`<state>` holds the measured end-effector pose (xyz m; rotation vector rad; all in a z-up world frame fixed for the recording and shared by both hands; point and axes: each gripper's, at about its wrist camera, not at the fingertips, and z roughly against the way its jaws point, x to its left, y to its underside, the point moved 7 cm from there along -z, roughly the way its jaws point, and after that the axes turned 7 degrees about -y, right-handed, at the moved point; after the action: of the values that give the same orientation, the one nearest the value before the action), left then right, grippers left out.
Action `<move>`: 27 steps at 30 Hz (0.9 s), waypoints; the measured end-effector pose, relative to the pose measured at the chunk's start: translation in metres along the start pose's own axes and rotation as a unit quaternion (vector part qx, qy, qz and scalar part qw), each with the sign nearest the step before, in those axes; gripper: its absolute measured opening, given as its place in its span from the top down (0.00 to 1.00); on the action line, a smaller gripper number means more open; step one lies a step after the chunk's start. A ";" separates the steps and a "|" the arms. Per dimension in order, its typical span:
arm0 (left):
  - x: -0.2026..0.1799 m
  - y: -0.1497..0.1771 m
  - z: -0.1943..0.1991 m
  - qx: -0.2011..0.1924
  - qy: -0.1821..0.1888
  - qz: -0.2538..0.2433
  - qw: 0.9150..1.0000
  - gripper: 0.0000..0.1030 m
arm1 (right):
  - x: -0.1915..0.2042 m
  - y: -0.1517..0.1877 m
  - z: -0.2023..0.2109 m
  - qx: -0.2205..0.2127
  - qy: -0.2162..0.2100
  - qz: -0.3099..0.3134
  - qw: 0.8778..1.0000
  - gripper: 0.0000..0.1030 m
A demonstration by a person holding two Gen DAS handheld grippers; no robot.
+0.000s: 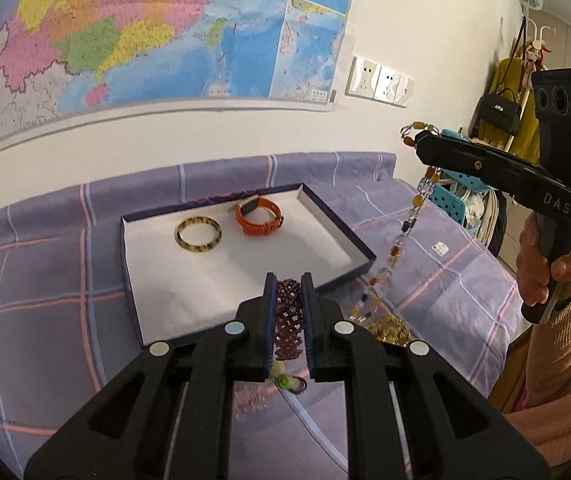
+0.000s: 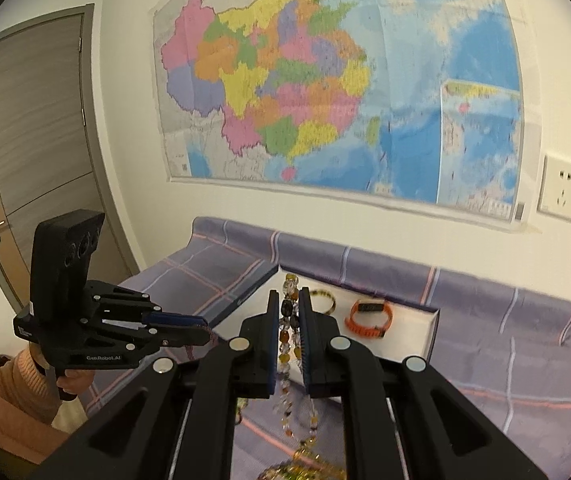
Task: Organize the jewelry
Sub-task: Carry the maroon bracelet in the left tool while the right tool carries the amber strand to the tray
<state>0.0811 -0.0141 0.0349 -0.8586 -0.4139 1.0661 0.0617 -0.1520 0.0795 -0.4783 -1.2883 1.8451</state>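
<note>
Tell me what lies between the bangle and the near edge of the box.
Nothing: from the bangle to the box's near edge there is only bare white lining, seen in the left wrist view.

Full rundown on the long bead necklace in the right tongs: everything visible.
The necklace is a long strand of mixed beads, amber, orange, dark and clear, glassy or stone-like, on a thin chain. The right tongs are shut on its upper part, with a short loop sticking out past the tips. The rest hangs in a slanted line just past the right corner of the box, down to a gold-yellow cluster at its lower end, which seems to rest on the purple plaid cloth.
</note>
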 end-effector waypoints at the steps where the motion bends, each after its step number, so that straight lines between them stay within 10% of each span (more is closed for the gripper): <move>1: 0.002 -0.004 -0.001 -0.002 -0.003 0.000 1.000 0.88 | -0.002 -0.005 -0.001 -0.003 0.002 0.001 1.000 0.92; 27: 0.050 -0.040 -0.087 0.037 -0.035 0.041 0.998 0.88 | -0.072 -0.038 -0.082 0.017 0.026 -0.051 0.998 0.92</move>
<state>0.1857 -0.0139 0.0079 -0.7801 -0.3970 1.1834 0.1767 -0.1550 0.0703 -0.4311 -1.2229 1.7558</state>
